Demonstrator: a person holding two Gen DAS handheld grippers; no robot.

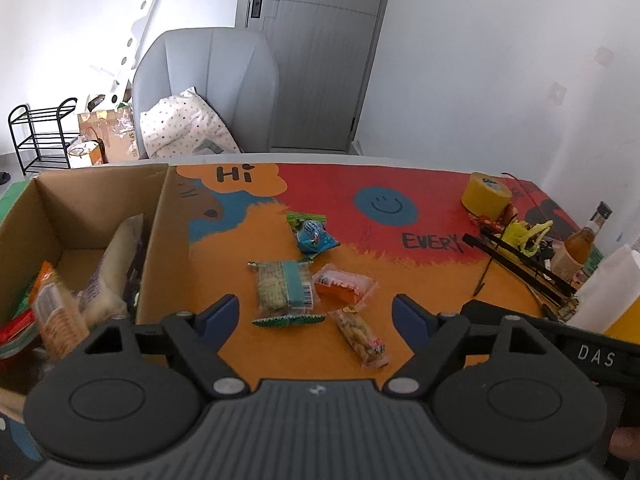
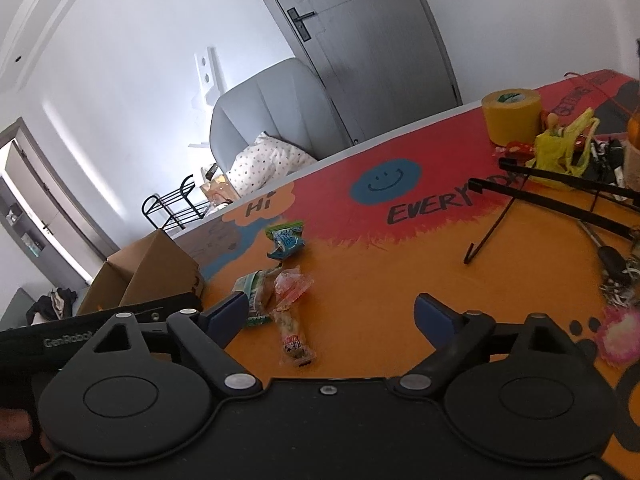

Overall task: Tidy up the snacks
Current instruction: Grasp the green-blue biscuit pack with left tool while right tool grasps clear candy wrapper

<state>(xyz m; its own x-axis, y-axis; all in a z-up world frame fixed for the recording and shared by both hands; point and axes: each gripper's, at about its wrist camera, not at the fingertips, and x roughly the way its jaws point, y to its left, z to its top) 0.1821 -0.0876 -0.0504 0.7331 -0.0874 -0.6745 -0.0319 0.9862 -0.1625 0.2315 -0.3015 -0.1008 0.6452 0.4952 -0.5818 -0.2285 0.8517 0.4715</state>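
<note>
1. Snacks: we count four loose packets on the tablecloth (image 1: 420,280): blue packet (image 1: 314,236), cracker pack (image 1: 282,286), orange packet (image 1: 344,286), nut bar (image 1: 362,336).
2. Cardboard box (image 1: 160,240), left of them, already holds several packets.
3. Left gripper (image 1: 316,312): released, jaws apart above the packets, grasping nothing.
4. Right gripper (image 2: 330,316): released, empty, the nut bar lying between its fingers untouched.

Bright soft daylight, fisheye-bent edges, slight blur

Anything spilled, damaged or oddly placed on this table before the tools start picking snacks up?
Nothing spilled or damaged. Four snack packets, including the blue packet and the cracker pack, lie loose at odd angles beside the cardboard box, still unsorted. Unrelated clutter sits by the yellow tape roll.
</note>
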